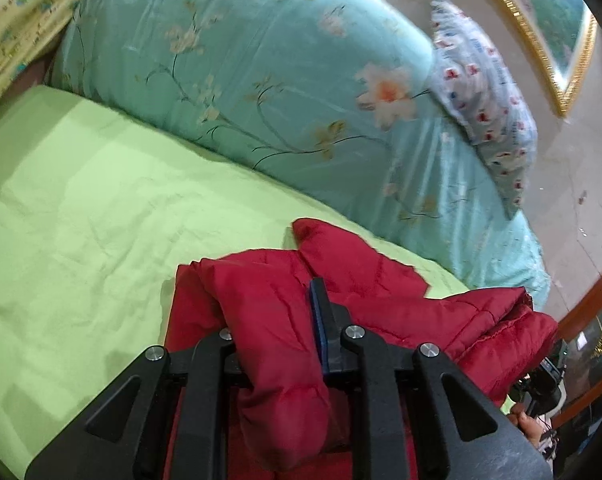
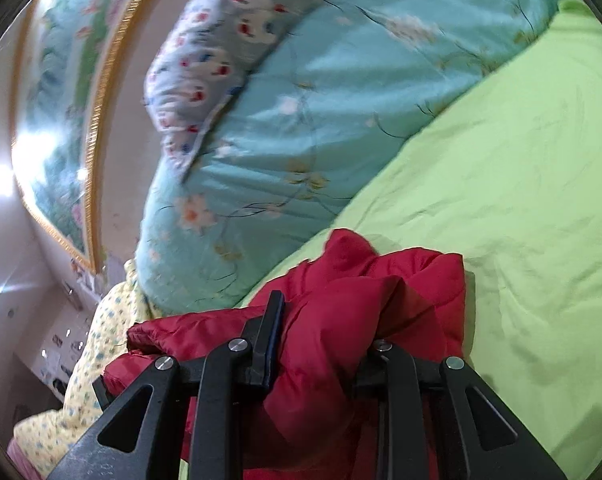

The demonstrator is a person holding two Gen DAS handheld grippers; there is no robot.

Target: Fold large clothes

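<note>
Right now both grippers are clamped on the same garment, a padded red jacket (image 1: 285, 320) that is bunched over the near part of a lime-green sheet (image 1: 81, 208). In the left wrist view the left gripper (image 1: 277, 320) pinches a thick roll of the red quilting; one blue-faced finger (image 1: 319, 320) shows clearly while the other is buried under cloth, so the jaws stand only narrowly apart and full of fabric. In the right wrist view the right gripper (image 2: 325, 320) does the same: its blue-padded finger (image 2: 271, 328) presses one flank of a puffy fold and the opposite finger is mostly hidden beneath it. The jacket's bulk runs sideways between the two tools. From the left gripper it trails off to the right, where the right hand's device is just visible at the frame edge; from the right gripper it trails off to the left. So the long axis lies roughly across, from one hand to the other, with loose red corners poking forward toward a teal floral quilt (image 1: 261, 72) heaped behind. A small-print pillow (image 1: 481, 92) leans on that quilt, and a gilt-framed picture (image 1: 549, 32) hangs beyond. Neither hand is clearly nearer; each holds its own end. My judgement is that the next fold turns on carrying the held edge forward over open green sheet, keeping both ends level so the padding does not slump.
</note>
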